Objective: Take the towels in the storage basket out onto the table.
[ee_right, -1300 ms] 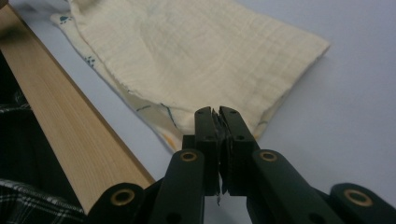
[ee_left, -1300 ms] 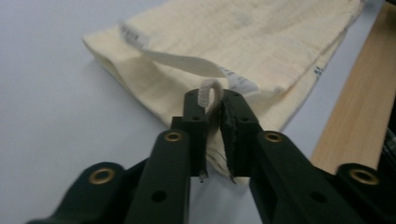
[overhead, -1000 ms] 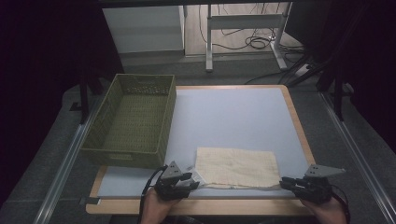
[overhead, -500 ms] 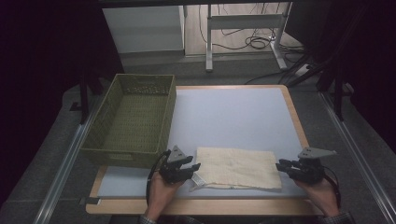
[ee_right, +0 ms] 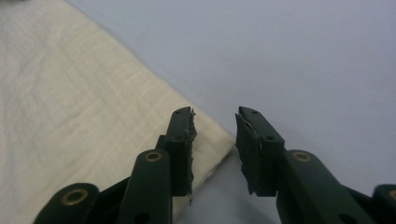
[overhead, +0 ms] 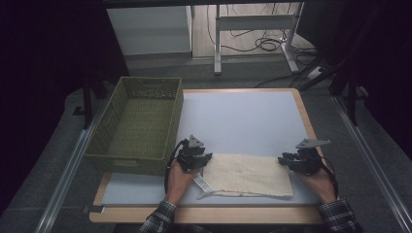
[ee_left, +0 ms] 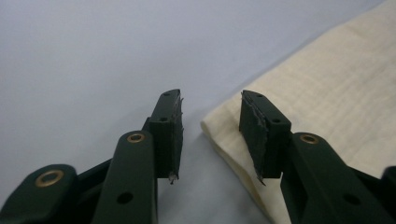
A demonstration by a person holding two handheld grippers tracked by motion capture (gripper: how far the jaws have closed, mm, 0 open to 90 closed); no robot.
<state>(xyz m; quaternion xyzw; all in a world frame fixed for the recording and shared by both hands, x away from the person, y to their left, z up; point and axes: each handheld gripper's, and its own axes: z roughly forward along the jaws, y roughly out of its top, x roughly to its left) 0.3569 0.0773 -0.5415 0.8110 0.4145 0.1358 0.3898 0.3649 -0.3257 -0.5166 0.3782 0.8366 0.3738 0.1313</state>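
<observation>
A cream folded cloth (overhead: 248, 174) lies flat near the front of the table. My left gripper (overhead: 208, 157) is at its far left corner, and the left gripper view shows that corner (ee_left: 219, 133) low between the separated jaws, untouched by the pads (ee_left: 170, 126). Those jaws have just been closing. My right gripper (overhead: 283, 161) sits at the far right corner. In the right gripper view the cloth (ee_right: 70, 93) ends under the left pad (ee_right: 182, 140), with bare table in the gap. These jaws have just been opening and grip nothing.
An olive green mesh basket (overhead: 141, 126) stands at the table's left, just beyond my left hand. The blue-grey table top (overhead: 243, 116) has a wooden rim. A white tag (overhead: 201, 183) pokes out at the cloth's near left side.
Both hands have moved away from the front edge of the table to the cloth's far corners. The cloth itself lies as before.
</observation>
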